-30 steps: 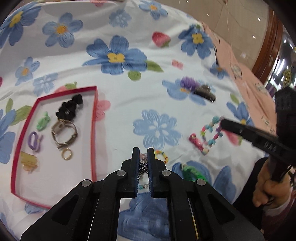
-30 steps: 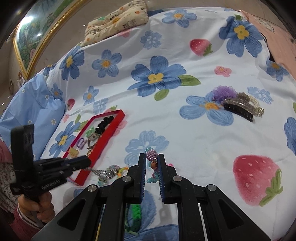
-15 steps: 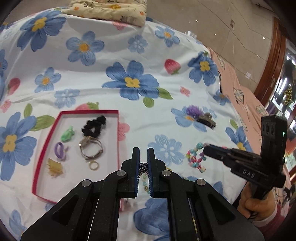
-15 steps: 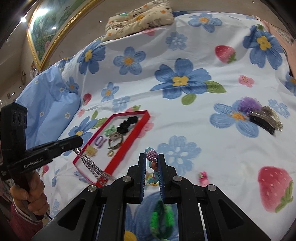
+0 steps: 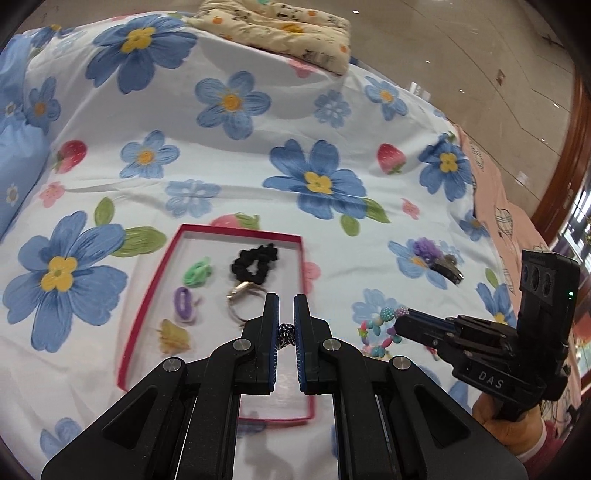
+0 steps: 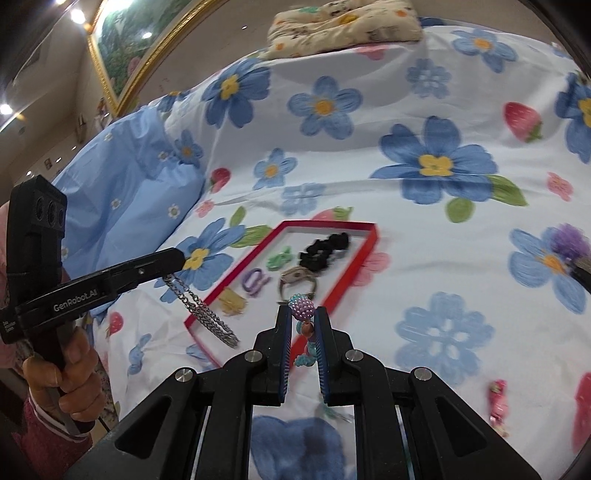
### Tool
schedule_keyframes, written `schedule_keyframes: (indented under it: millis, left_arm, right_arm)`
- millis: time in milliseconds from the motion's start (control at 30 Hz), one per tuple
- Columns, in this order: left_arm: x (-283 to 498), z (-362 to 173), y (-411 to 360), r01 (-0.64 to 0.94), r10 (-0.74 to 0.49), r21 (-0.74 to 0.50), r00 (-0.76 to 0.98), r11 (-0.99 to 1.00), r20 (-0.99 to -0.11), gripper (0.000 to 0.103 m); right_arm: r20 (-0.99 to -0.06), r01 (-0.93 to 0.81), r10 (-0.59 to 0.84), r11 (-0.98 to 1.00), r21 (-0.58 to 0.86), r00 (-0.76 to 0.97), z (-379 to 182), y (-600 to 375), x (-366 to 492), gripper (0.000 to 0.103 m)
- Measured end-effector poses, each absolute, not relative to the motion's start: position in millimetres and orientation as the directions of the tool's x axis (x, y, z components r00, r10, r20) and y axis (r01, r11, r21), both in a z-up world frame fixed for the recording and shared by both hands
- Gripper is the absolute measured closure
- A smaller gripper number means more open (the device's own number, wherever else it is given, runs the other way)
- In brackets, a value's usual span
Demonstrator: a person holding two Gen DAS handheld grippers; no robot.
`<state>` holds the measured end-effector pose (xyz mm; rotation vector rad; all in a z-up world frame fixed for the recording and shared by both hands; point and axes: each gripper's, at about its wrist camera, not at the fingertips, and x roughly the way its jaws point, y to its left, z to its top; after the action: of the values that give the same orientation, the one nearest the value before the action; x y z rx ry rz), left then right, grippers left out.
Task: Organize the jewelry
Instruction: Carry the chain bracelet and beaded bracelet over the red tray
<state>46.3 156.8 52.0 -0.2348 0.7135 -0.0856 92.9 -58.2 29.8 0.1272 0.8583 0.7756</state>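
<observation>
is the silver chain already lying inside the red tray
No, the silver chain hangs from the shut left gripper, dangling above the red tray.

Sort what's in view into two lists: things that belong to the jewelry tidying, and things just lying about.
Job:
left gripper shut on silver metal chain
right gripper shut on colourful beaded bracelet
red-rimmed tray

Lying about:
cream patterned cushion
blue pillow
gold-framed painting
</observation>
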Motion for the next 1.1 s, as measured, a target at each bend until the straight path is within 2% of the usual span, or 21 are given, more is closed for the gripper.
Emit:
schedule_keyframes:
  millis: [333, 700, 1100]
  left_arm:
    - [57, 28, 191, -0.08, -0.12, -0.26, 0.735, 0.962, -0.668, 0.096]
    - [64, -24, 226, -0.169, -0.102, -0.288, 0.675, 0.943, -0.73, 0.096]
    - [72, -73, 240, -0.237, -0.029, -0.204, 0.582, 0.95, -0.812, 0.096]
  right_arm:
    - [-0.657, -0.616, 0.686, 0.673, 0.409, 0.313, 12, 3, 100, 0.091]
    - [-0.728, -0.625, 0.65, 0.667, 0.407, 0.219, -34, 42, 107, 0.091]
    - [-0.814, -0.649, 0.544, 0.698, 0.304, 0.204, -65, 62, 115, 0.091]
